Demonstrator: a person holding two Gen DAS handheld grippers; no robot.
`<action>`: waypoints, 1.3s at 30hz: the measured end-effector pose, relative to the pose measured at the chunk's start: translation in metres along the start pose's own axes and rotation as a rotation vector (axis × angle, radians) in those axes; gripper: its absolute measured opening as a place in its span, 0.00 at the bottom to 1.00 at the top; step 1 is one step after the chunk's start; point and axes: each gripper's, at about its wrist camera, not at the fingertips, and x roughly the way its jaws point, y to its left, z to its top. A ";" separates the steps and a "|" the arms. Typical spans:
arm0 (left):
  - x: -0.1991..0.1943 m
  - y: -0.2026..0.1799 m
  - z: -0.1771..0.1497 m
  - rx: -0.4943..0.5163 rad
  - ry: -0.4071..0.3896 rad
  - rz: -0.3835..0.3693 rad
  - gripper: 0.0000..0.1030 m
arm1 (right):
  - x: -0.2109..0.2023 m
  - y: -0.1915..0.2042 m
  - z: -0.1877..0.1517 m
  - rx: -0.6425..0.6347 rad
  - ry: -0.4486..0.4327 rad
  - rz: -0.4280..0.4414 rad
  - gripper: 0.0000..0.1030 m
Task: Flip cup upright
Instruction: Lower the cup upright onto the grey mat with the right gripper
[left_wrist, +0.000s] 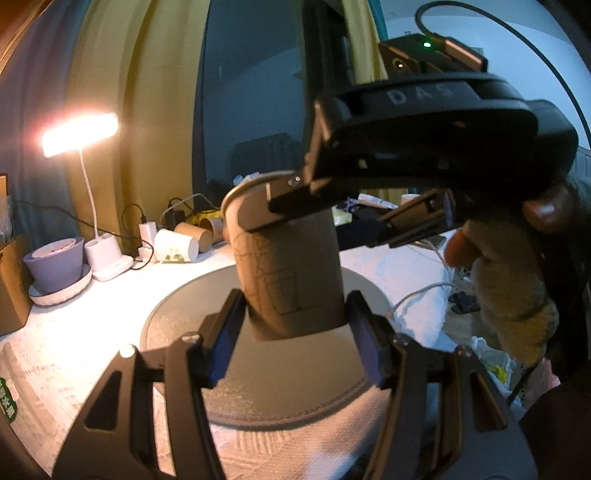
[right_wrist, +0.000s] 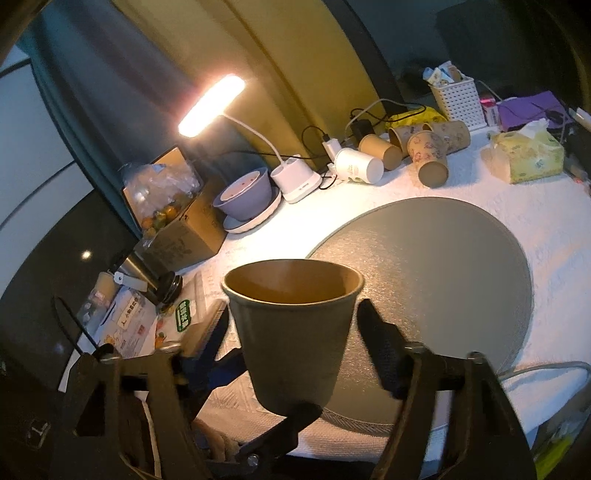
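Note:
A brown paper cup is held mouth-up in the air over the round grey mat. My left gripper has its two fingers on either side of the cup's base and grips it. My right gripper reaches in from the upper right, fingers spread around the cup's upper part, one finger lying against the rim. In the right wrist view the cup stands upright between my right gripper's fingers with a gap on each side, and the left gripper's fingers clamp its bottom.
A lit white desk lamp, a purple bowl on a saucer, several paper cups lying on their sides, a tissue box, a white basket and a cardboard box line the back of the white table.

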 end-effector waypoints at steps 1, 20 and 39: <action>0.001 0.002 0.000 -0.004 0.003 -0.001 0.57 | 0.001 0.000 0.000 -0.003 0.001 0.000 0.66; 0.027 0.048 -0.004 -0.186 0.177 0.021 0.74 | 0.029 -0.023 0.028 -0.159 -0.092 -0.214 0.65; 0.046 0.108 -0.013 -0.446 0.258 0.061 0.74 | 0.090 -0.035 0.024 -0.329 -0.083 -0.388 0.65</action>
